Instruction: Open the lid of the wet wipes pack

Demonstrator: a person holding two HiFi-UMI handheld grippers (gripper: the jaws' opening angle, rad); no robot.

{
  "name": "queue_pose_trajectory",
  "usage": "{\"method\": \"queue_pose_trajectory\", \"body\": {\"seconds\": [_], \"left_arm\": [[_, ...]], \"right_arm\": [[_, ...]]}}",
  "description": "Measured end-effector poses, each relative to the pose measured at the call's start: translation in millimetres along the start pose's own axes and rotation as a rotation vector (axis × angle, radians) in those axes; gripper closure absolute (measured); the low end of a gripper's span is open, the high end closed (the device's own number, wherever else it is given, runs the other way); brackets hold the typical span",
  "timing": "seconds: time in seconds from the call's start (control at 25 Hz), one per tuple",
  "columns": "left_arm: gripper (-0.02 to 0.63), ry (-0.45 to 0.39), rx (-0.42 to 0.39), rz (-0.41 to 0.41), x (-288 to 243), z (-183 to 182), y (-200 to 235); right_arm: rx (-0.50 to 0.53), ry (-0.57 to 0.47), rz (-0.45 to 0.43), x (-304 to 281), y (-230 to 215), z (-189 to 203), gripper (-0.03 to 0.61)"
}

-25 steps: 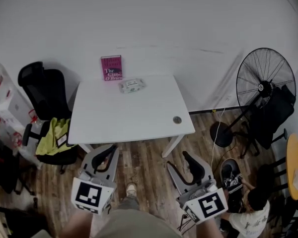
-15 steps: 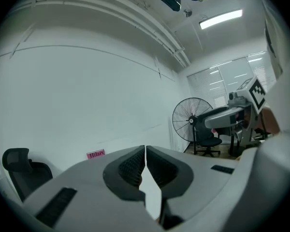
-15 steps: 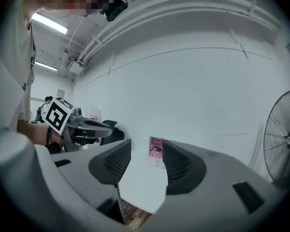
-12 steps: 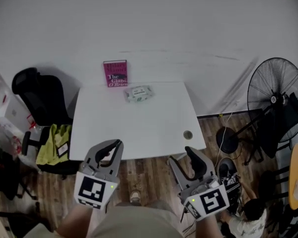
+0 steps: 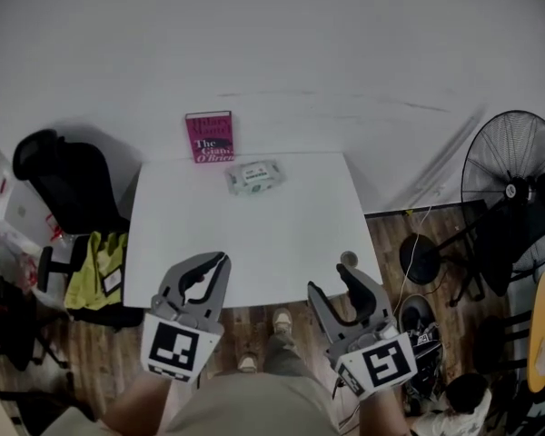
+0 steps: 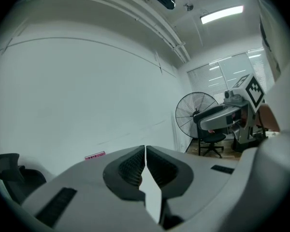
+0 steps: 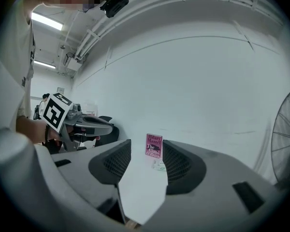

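Grippers at near edge of table (image 5: 254, 243); wipes pack (image 5: 253, 176) at far edge, well apart from both.
The left gripper (image 5: 216, 263) has its jaws pressed together with nothing between them. It hangs over the near edge, left of centre. The right gripper (image 5: 330, 282) has its jaws apart and empty, and sits by the near right corner. The pack lies flat near the far edge, about mid-width, ahead of both grippers and slightly nearer the left one's line. A pink book (image 5: 209, 136) stands upright against the wall just behind and left of the pack. In the right gripper view, book and pack show small through the jaw gap. Lid state too small to read. Fan (image 5: 518, 189) on the floor to the right, chair (image 5: 64, 175) to the left.
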State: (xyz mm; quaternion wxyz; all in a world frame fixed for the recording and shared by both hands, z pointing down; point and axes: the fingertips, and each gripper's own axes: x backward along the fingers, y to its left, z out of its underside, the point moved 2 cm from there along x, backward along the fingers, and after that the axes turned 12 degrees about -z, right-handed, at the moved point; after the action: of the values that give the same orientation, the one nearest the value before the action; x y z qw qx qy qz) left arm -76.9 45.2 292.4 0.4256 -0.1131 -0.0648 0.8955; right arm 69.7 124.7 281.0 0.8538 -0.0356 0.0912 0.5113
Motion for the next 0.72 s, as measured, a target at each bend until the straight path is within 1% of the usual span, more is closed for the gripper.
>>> {"method": "queue_pose_trajectory", "body": {"seconds": [0.12,0.4,0.56,0.72], "left_arm": [[0.585,0.000,-0.005,-0.029,-19.0,1.1,2.6],[0.585,0.057,0.008,-0.086,-80.6,6.9,7.6],[0.586,0.086,0.005,-0.115,-119.0,2.9,3.8],[0.584,0.117,0.019,-0.174,-145.3,-1.0,7.2]], "right_arm": [[0.010,0.007,-0.023,-14.0,-20.4,2.4,0.370],[0.003,0.038,-0.105,-53.0,-83.3,15.9,0.370],[0.031,0.038,-0.166,-76.3,-119.8,13.6,0.370],[0.030,0.028,-0.225,-98.2,-150.0,9.0,0.370]]}}
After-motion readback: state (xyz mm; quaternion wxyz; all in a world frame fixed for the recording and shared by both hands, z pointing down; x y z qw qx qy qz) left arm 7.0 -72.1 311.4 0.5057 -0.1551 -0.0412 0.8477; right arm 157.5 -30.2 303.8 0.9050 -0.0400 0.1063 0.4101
